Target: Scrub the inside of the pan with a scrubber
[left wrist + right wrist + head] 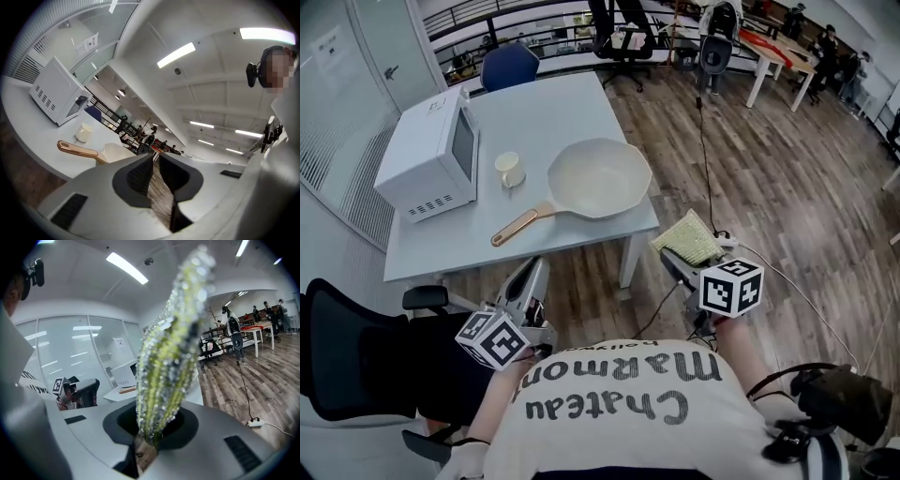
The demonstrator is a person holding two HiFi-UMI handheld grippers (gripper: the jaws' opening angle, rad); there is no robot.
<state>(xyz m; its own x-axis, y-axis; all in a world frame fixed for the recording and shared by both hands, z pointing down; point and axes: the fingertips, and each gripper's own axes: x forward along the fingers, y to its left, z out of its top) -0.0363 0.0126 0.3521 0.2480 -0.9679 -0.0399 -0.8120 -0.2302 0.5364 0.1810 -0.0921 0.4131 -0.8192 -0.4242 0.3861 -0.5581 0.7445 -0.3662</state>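
Right gripper [677, 257] clamped the scrubber [686, 236], lower right of centre. Left gripper [533, 269], lower left, stood closed, empty. Pan [598, 176] lay centre.

**Hidden / cut off**

Left gripper view: pan [114, 151] mostly behind left gripper [156, 159], only handle [77, 150] and a sliver show. Right gripper view: scrubber [168, 348] tip blurred, covers much of table [112, 397]. Head view: near chair [342, 352] cut by left edge.
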